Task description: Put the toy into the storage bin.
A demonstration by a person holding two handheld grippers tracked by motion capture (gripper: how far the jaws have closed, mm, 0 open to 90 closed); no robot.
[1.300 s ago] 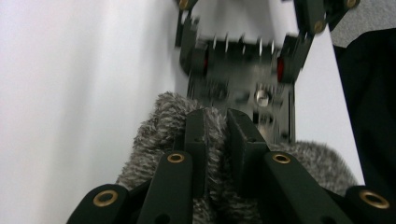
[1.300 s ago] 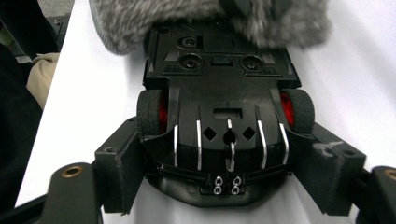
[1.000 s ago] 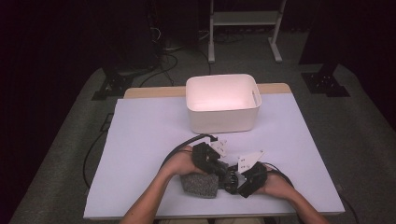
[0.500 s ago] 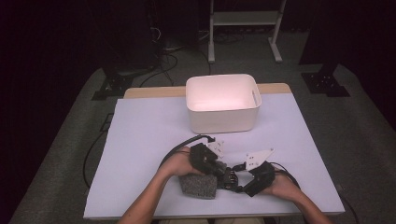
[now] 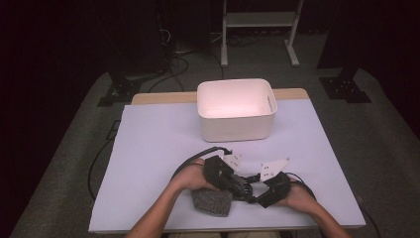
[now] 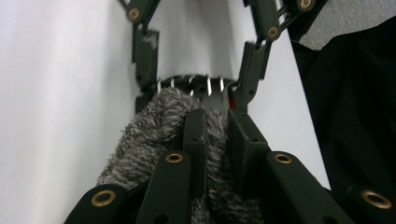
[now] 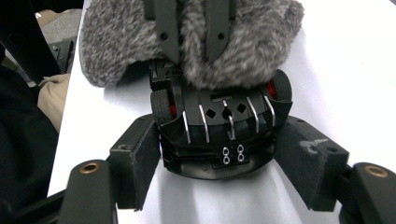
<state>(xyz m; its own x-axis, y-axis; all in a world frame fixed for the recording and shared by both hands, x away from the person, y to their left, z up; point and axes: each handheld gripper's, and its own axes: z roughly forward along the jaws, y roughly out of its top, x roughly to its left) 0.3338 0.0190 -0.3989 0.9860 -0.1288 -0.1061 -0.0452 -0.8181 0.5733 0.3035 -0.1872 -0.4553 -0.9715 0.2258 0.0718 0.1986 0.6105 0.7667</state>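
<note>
Desk (image 5: 148, 148): covered with a pale sheet. All the work happens at its near edge, close to the middle.
White bin (image 5: 236, 124): stands open at the far edge, well apart from both hands. I judge it is waiting there as the place for things later.
Fuzzy grey cover (image 5: 212, 202): a soft pouch or cloth lying at the near edge, drawn over one end of the toy car. Whether it is a bag or only a cloth I cannot tell.
Toy car (image 7: 215, 135): black, with silver bars on its body and red wheel hubs. It lies on the sheet between the two grippers, one end under the cover and the other end bare.
Left gripper (image 6: 215, 121): its jaws are pressed together on a fold of the fuzzy grey cover, just beside the covered end of the car. I judge this grip holds the cover in place so that the car can be pulled free from it.
Right gripper (image 7: 219, 149): it comes from the opposite side. Its jaws have just been closing, with the bare end of the toy car between them, one pad at each flank. The pads stand very near the body, but I see no firm squeeze yet.
Step in hand: probably separating the car from the cover, one gripper on each.
</note>
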